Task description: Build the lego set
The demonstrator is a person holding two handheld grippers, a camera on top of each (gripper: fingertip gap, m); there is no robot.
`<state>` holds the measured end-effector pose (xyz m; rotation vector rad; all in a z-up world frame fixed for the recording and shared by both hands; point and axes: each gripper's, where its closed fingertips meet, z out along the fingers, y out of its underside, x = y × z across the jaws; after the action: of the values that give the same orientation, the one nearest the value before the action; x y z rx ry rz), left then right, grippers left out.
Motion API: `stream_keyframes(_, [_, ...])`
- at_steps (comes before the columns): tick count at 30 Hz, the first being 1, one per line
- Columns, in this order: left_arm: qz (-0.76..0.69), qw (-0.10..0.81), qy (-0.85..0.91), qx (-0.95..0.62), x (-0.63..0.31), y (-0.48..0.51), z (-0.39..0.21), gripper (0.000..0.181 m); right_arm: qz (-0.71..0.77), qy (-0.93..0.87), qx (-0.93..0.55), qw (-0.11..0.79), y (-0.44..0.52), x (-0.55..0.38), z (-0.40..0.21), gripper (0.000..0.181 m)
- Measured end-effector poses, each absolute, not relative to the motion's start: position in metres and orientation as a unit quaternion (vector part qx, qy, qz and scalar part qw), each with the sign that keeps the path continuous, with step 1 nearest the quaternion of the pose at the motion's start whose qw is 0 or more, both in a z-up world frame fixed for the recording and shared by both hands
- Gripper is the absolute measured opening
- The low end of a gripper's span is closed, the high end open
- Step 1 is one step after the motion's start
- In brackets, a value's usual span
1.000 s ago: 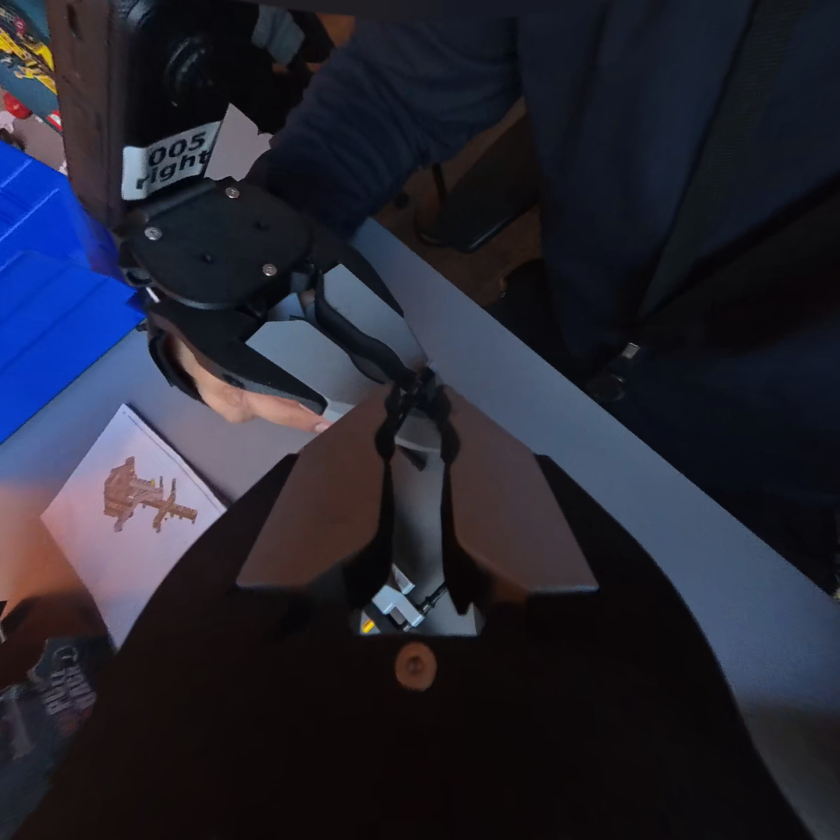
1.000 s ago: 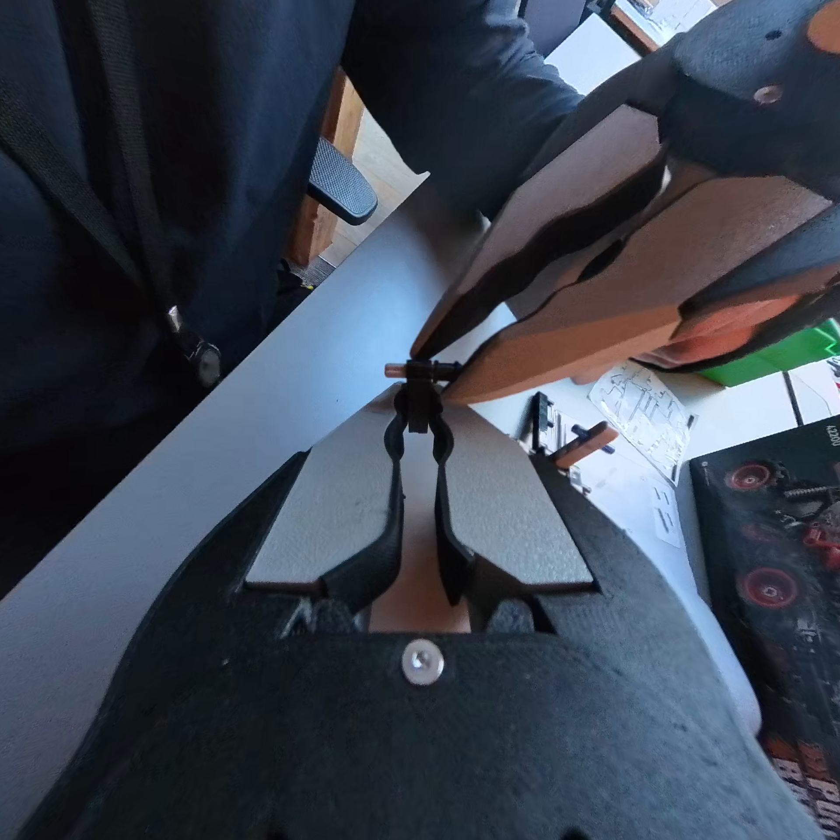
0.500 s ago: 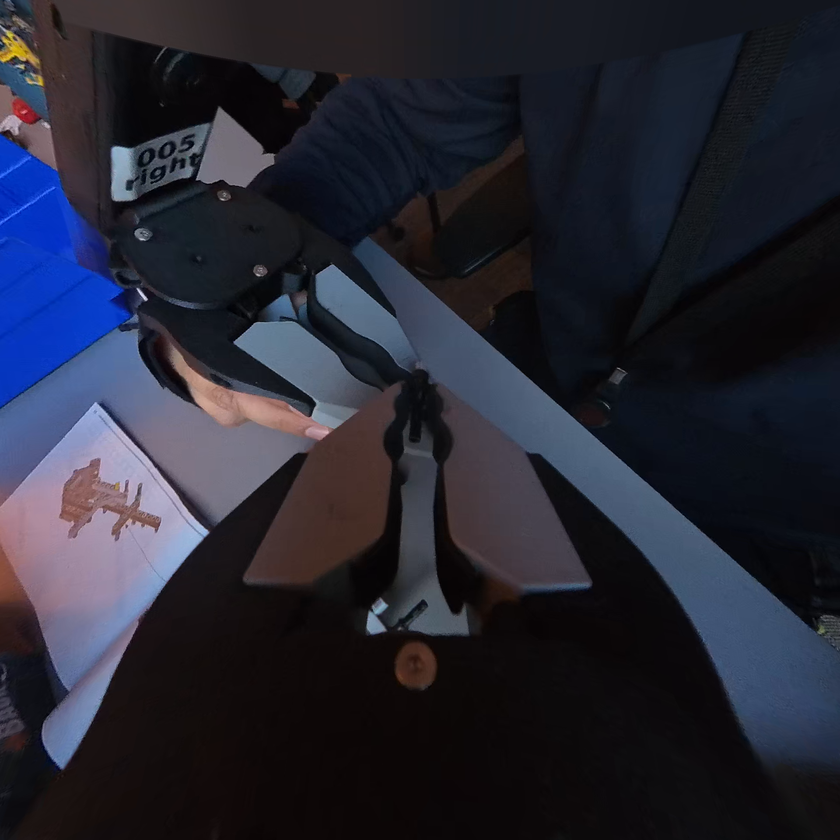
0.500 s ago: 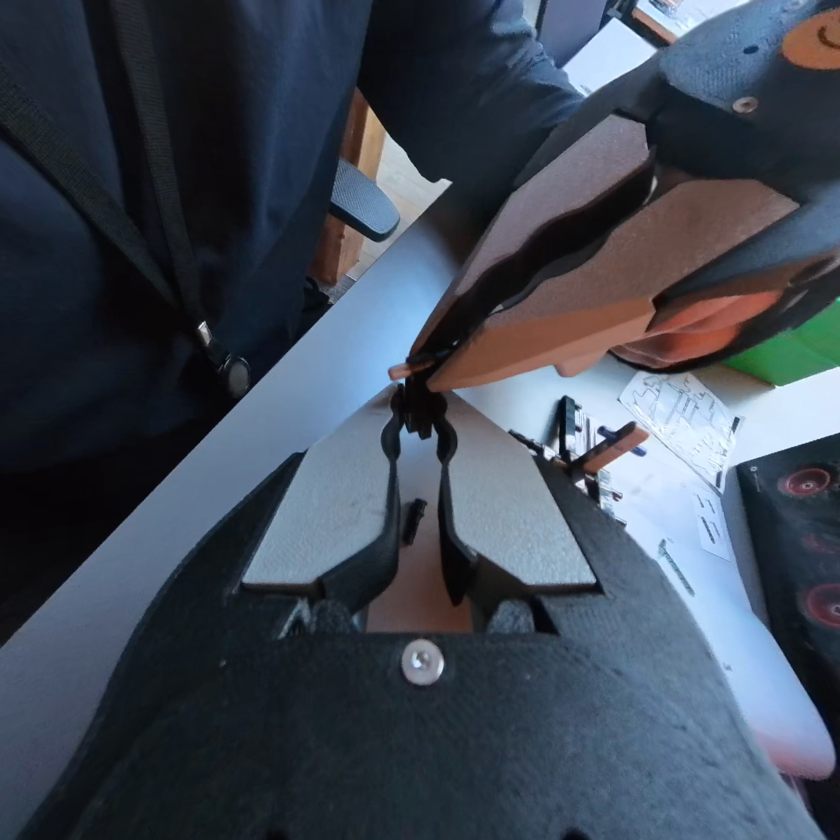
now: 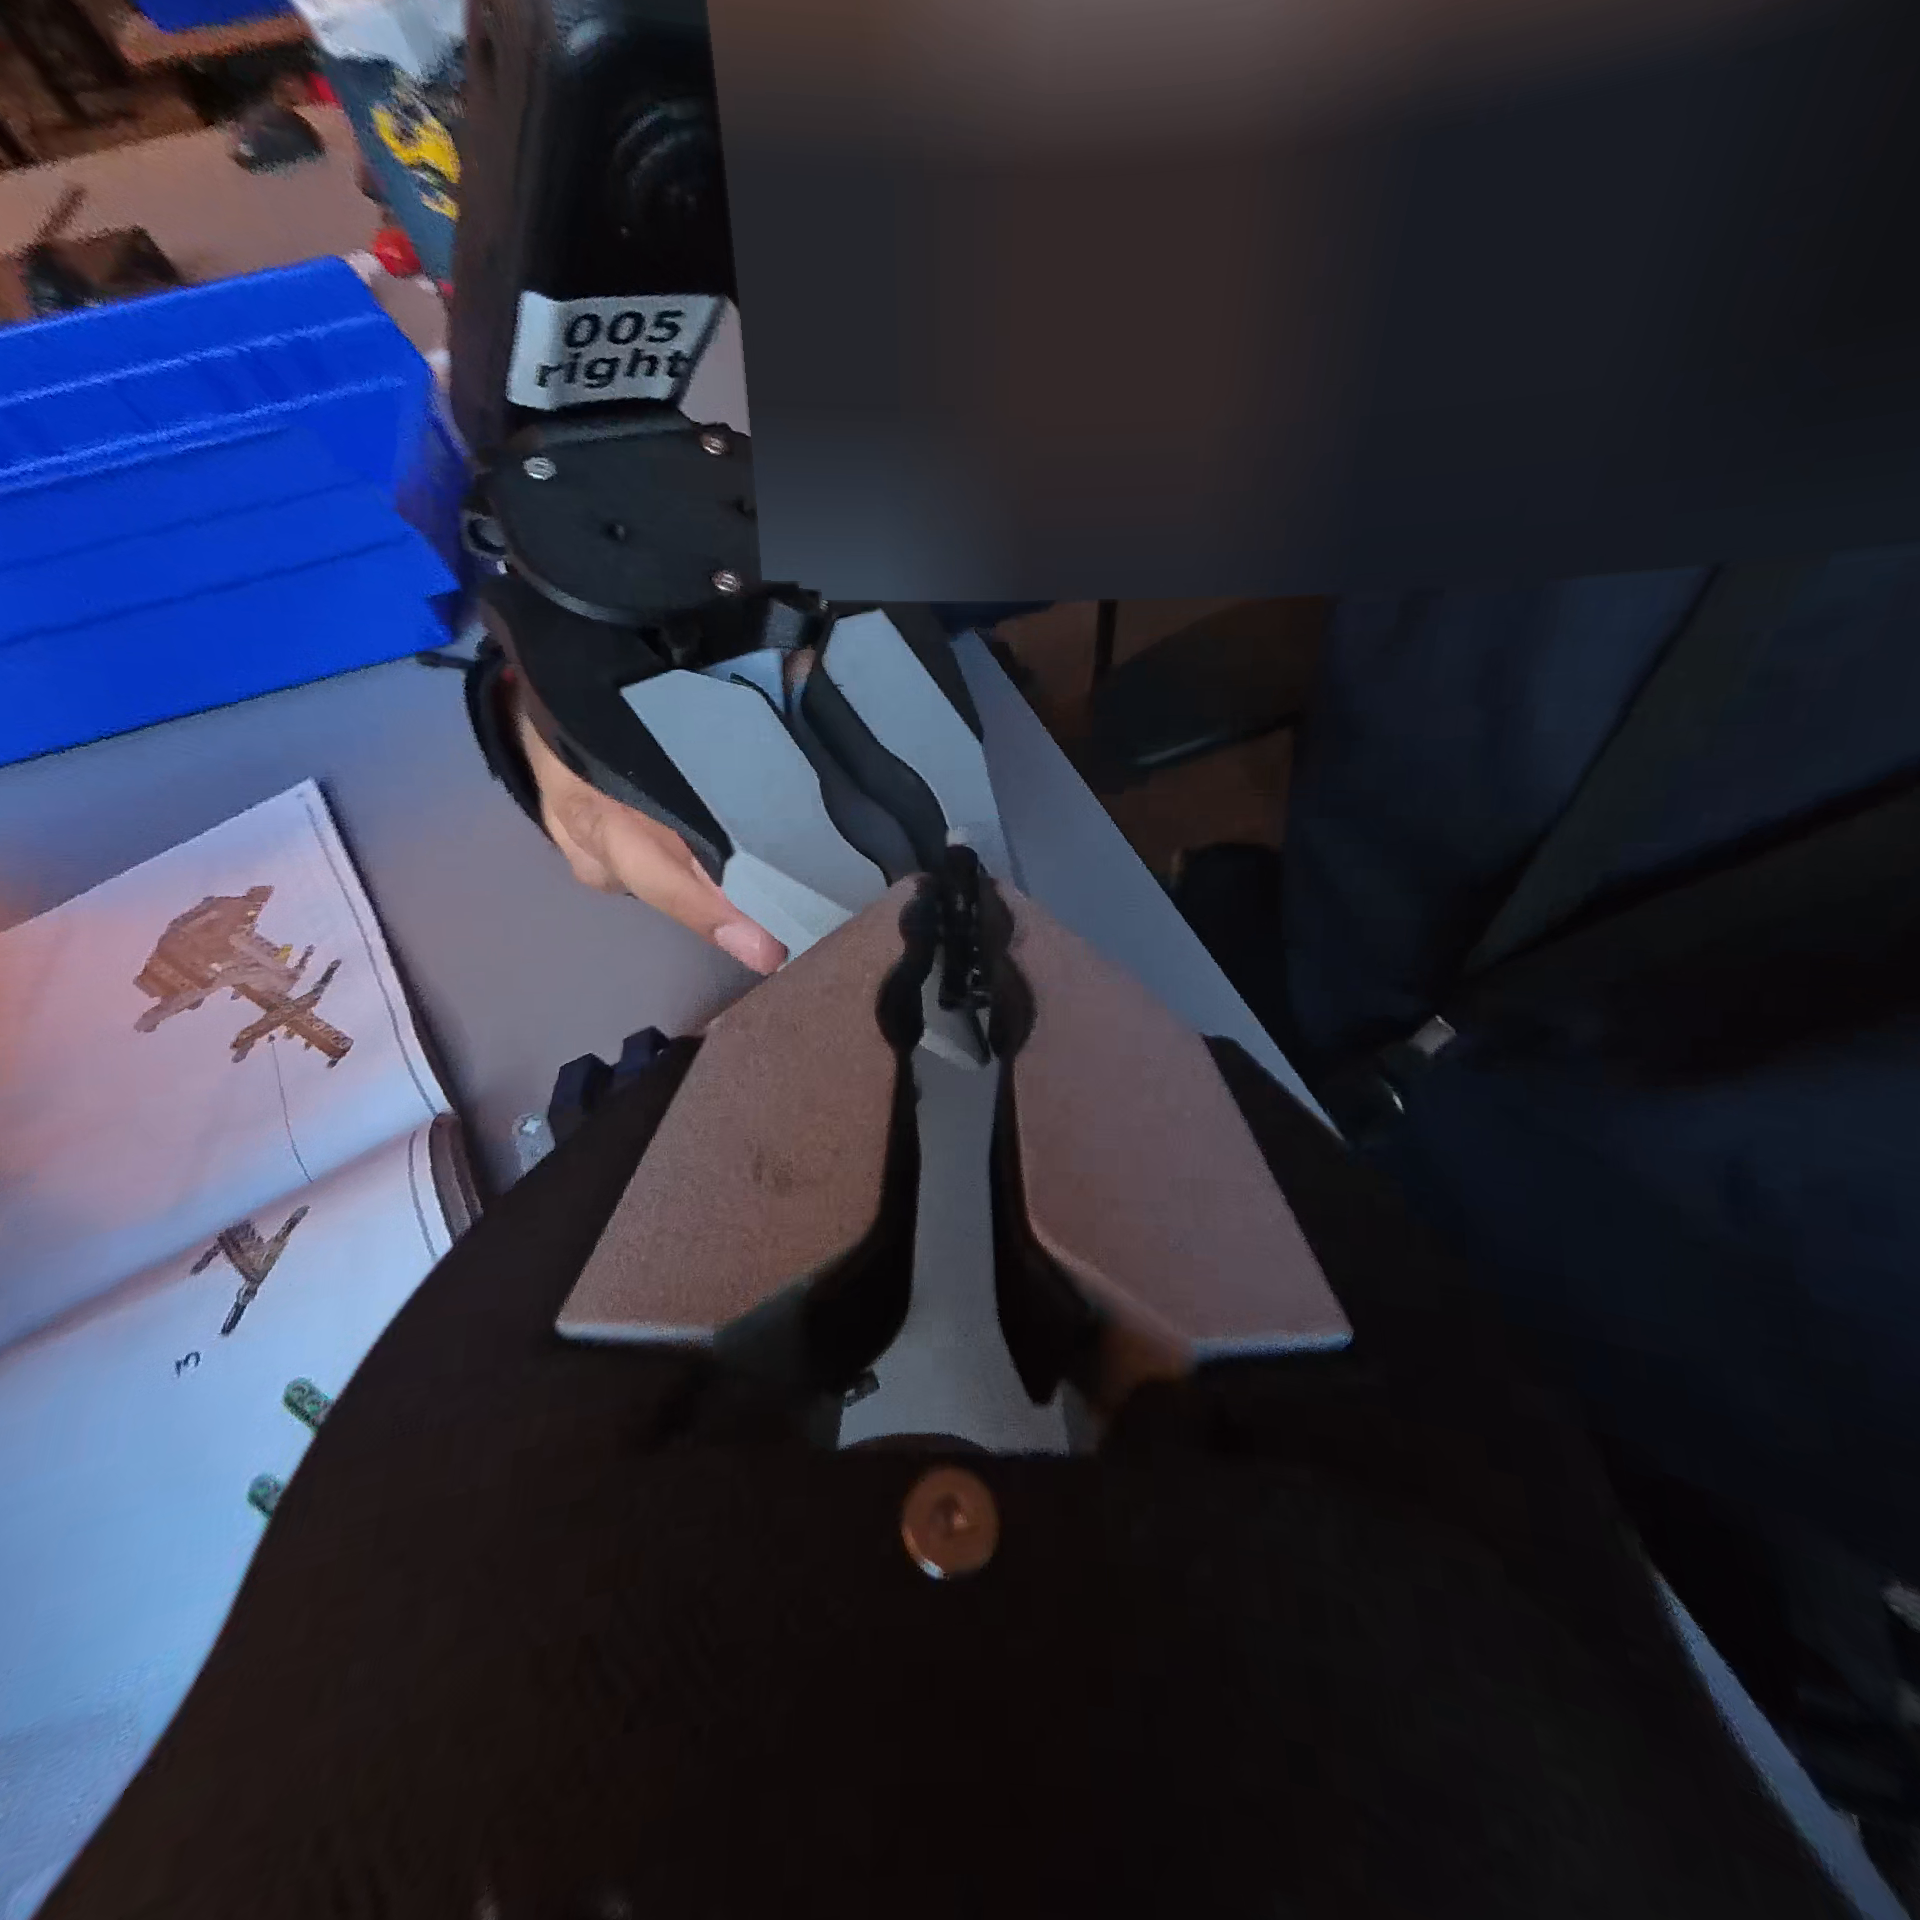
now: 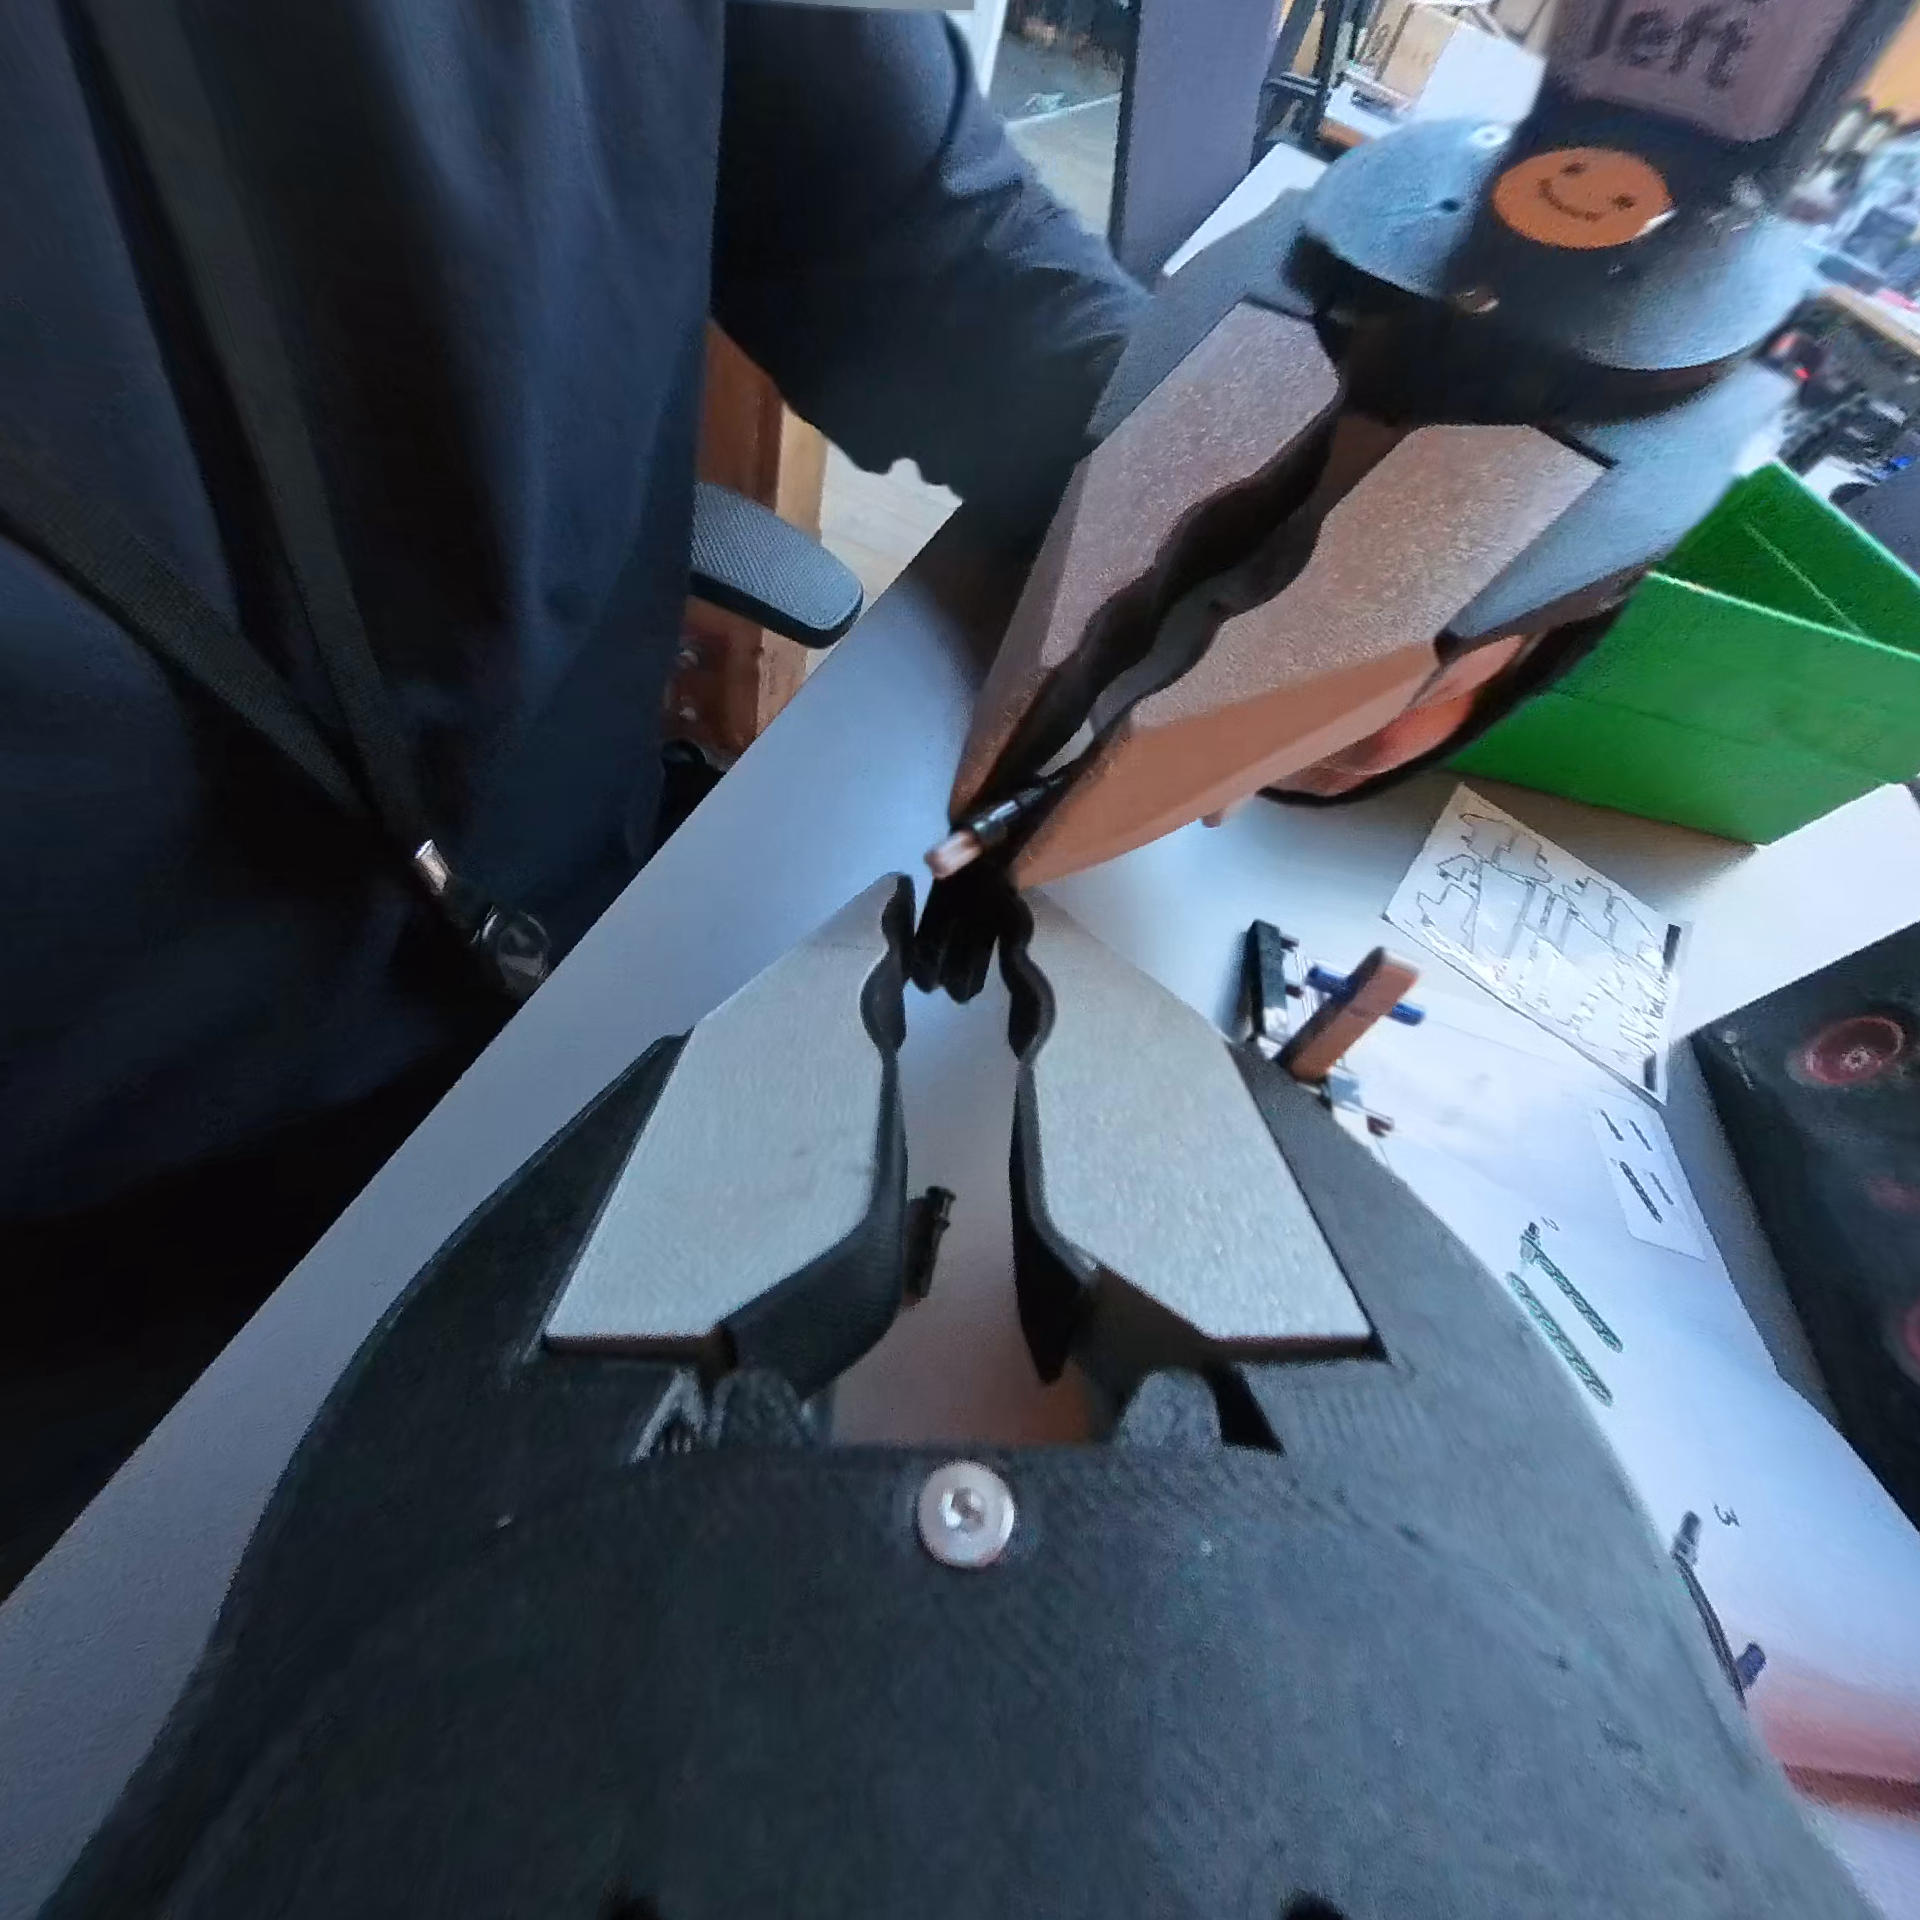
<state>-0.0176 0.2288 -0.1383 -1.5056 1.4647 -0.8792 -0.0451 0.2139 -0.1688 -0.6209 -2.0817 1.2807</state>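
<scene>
My left gripper point(image 5: 956, 920), with brown fingers, is shut on a small black lego pin point(image 6: 1000, 828) with a tan end. In the right wrist view it point(image 6: 1013, 821) comes in from the upper right. A small black lego piece point(image 6: 956, 951) hangs at that pin, between the grey fingers of my right gripper point(image 6: 961, 920). The right jaws stand a little apart, and the left finger shows a thin gap to the piece. The left wrist view shows the right gripper point(image 5: 935, 847) tip to tip with mine, and the piece point(image 5: 961, 940).
Both grippers meet above the grey table's near edge point(image 6: 727, 831), close to a person in dark clothes. A loose black pin point(image 6: 928, 1236), a partly built assembly point(image 6: 1340, 1008), an instruction booklet point(image 5: 208, 1039), a blue bin point(image 5: 208, 468), a green bin point(image 6: 1714, 675) and a black box point(image 6: 1829, 1091) are on the table. My left and right fingertips are right by each other.
The right jaws have parted slightly around the black piece. The left gripper has tilted more upright, and the piece now sits askew at the pin.
</scene>
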Motion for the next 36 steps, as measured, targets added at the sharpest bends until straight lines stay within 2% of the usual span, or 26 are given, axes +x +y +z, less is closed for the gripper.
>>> stream_keyframes(4, [-0.379, 0.455, 0.529, -0.608, -0.02, 0.232, -0.132, 0.005, 0.507, -0.776, -0.263, 0.267, 0.214, -0.046, -0.164, 0.011])
stream_keyframes(10, [-0.393, 0.474, 0.476, -0.627, -0.028, 0.231, -0.132, 0.007, 0.555, -0.754, -0.316, 0.152, 0.21, -0.044, -0.163, 0.009])
stream_keyframes(20, [-0.436, 0.473, 0.452, -0.618, -0.028, 0.224, -0.133, 0.012, 0.578, -0.748, -0.312, 0.094, 0.2, -0.036, -0.163, 0.005])
stream_keyframes(23, [-0.453, 0.471, 0.445, -0.612, -0.036, 0.224, -0.13, 0.01, 0.594, -0.739, -0.31, 0.074, 0.199, -0.034, -0.16, 0.005])
stream_keyframes(25, [-0.463, 0.472, 0.444, -0.605, -0.041, 0.223, -0.126, 0.001, 0.603, -0.731, -0.311, 0.067, 0.2, -0.033, -0.157, 0.005])
stream_keyframes(30, [-0.442, 0.472, 0.462, -0.607, -0.044, 0.224, -0.128, 0.011, 0.611, -0.728, -0.31, 0.029, 0.197, -0.029, -0.158, 0.005])
stream_keyframes(33, [-0.416, 0.445, 0.482, -0.63, -0.04, 0.225, -0.142, 0.027, 0.61, -0.729, -0.31, 0.004, 0.193, -0.027, -0.162, 0.005])
stream_keyframes(36, [-0.407, 0.429, 0.503, -0.63, -0.033, 0.22, -0.15, 0.021, 0.613, -0.727, -0.31, -0.027, 0.189, -0.024, -0.164, 0.005])
